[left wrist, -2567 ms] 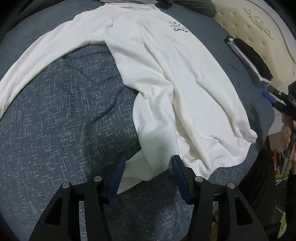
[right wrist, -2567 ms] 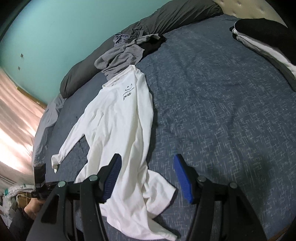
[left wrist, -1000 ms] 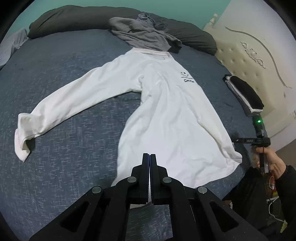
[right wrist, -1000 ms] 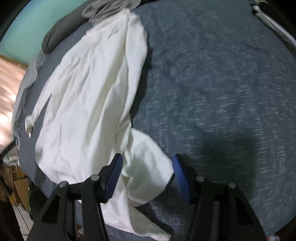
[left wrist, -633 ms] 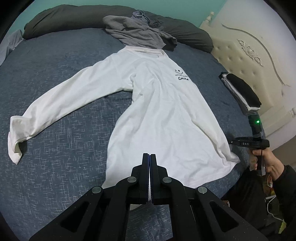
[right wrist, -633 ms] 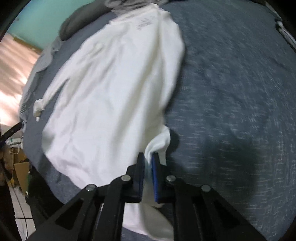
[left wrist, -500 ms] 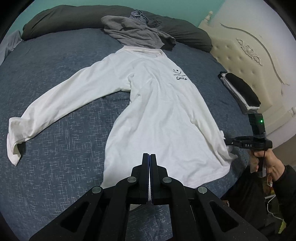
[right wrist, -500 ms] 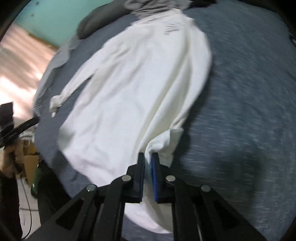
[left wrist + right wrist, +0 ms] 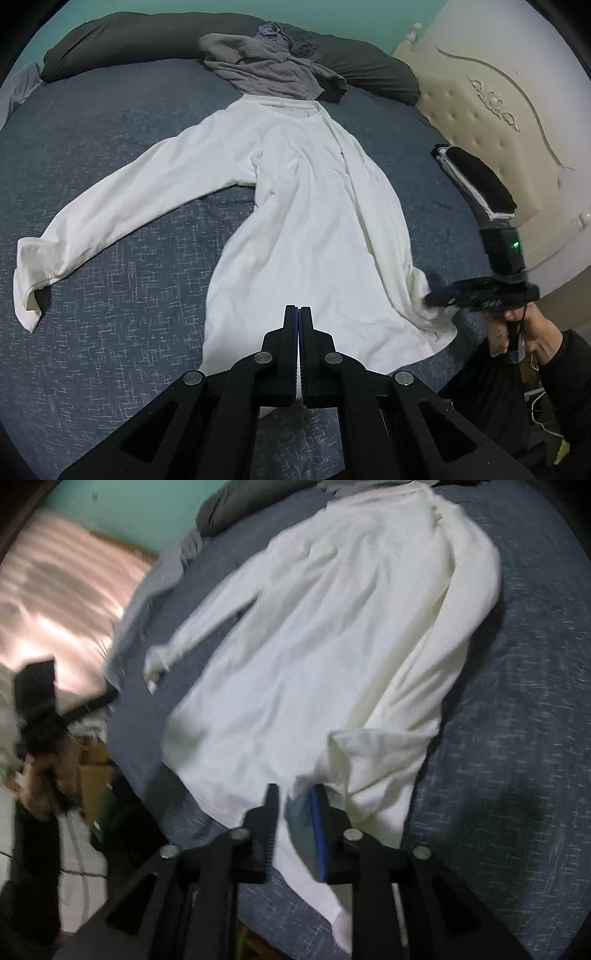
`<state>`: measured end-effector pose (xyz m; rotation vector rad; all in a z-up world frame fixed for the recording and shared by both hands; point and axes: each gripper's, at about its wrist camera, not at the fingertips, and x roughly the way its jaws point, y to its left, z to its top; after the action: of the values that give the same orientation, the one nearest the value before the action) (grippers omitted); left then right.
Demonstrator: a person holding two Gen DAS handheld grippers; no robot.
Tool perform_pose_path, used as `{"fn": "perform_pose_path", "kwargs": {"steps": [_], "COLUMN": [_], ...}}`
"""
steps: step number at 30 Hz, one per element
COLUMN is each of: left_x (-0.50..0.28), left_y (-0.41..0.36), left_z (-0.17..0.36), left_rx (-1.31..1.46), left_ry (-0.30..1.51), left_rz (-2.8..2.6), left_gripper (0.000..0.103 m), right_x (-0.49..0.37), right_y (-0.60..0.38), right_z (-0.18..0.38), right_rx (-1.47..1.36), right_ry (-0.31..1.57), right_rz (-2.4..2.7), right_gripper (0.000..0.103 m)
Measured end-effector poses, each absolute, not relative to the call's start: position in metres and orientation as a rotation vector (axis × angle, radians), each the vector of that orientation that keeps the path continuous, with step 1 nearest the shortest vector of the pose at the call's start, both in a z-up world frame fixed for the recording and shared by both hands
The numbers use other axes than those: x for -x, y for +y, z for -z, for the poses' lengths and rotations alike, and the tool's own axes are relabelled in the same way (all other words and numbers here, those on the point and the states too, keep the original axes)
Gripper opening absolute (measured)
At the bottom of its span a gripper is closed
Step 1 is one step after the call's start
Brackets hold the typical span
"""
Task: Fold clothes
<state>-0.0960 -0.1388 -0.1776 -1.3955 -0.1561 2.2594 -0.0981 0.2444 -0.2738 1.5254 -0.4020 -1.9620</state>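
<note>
Here, white shirt [image 9: 317, 221] flat, blue bedspread [image 9: 110, 295]

Blue bed [image 9: 110, 295] bears white shirt [image 9: 314, 221], grey clothes [image 9: 266, 70], folded stack [image 9: 476, 181]

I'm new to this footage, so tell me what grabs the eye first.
A white long-sleeved shirt lies spread over the dark blue bedspread, one sleeve flung out to the left in the left wrist view and the other folded along its body. At its hem, the left gripper has its jaws shut on the cloth, while the right gripper has jaws that have just been opening, cloth between them. Grey clothes are heaped beyond the collar.
</note>
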Motion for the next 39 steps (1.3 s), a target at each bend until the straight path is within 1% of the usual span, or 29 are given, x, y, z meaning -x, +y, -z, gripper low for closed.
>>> {"fn": "perform_pose_path", "kwargs": {"steps": [1,2,5,7,13,18,20,21,22,23,24,25,27,31,33,36,39], "left_x": [0.097,0.099,0.105,0.11,0.129,0.149,0.156,0.159,0.162,0.164,0.167,0.169,0.173,0.177,0.176,0.176,0.174], "left_y": [-0.141,-0.142,-0.144,-0.142,-0.126,-0.115,-0.113,-0.112,-0.11,-0.108,-0.105,-0.103,-0.1,-0.102,-0.104,-0.105,-0.109], "left_z": [0.178,0.178,0.178,0.178,0.186,0.2,0.208,0.211,0.215,0.219,0.224,0.229,0.237,0.256,0.265,0.274,0.276], "left_rx": [1.395,1.393,1.378,1.367,1.317,1.289,1.288,1.288,1.286,1.283,1.281,1.281,1.278,1.264,1.261,1.27,1.251], "left_ry": [-0.162,-0.167,-0.18,-0.184,-0.219,-0.254,-0.281,-0.291,-0.294,-0.294,-0.293,-0.29,-0.296,-0.353,-0.371,-0.341,-0.366], "left_rz": [-2.264,-2.27,-2.297,-2.315,-2.351,-2.395,-2.411,-2.418,-2.423,-2.425,-2.427,-2.43,-2.43,-2.438,-2.44,-2.462,-2.46], "left_gripper": [0.0,0.0,0.0,0.0,0.0,0.001,0.003,0.007,0.013,0.017,0.023,0.027,0.028,0.032,0.032,0.032,0.032], "right_x": [0.101,0.104,0.116,0.126,0.151,0.177,0.188,0.193,0.198,0.203,0.207,0.212,0.222,0.233,0.236,0.244,0.251], "right_y": [0.255,0.265,0.301,0.324,0.349,0.343,0.334,0.33,0.326,0.322,0.318,0.314,0.305,0.293,0.285,0.267,0.248], "right_z": [0.269,0.264,0.251,0.252,0.277,0.291,0.294,0.296,0.298,0.299,0.3,0.302,0.304,0.301,0.296,0.292,0.288], "right_rx": [-1.507,-1.489,-1.457,-1.499,-1.67,-1.705,-1.709,-1.711,-1.713,-1.718,-1.723,-1.728,-1.734,-1.663,-1.606,-1.569,-1.528], "right_ry": [-0.435,-0.465,-0.552,-0.581,-0.511,-0.456,-0.43,-0.418,-0.406,-0.387,-0.365,-0.343,-0.311,-0.321,-0.309,-0.253,-0.223], "right_rz": [1.988,2.019,2.144,2.257,2.395,2.43,2.432,2.432,2.432,2.432,2.433,2.433,2.431,2.428,2.426,2.408,2.41], "right_gripper": [0.033,0.034,0.034,0.035,0.035,0.035,0.035,0.035,0.035,0.035,0.035,0.035,0.035,0.035,0.034,0.033,0.031]}}
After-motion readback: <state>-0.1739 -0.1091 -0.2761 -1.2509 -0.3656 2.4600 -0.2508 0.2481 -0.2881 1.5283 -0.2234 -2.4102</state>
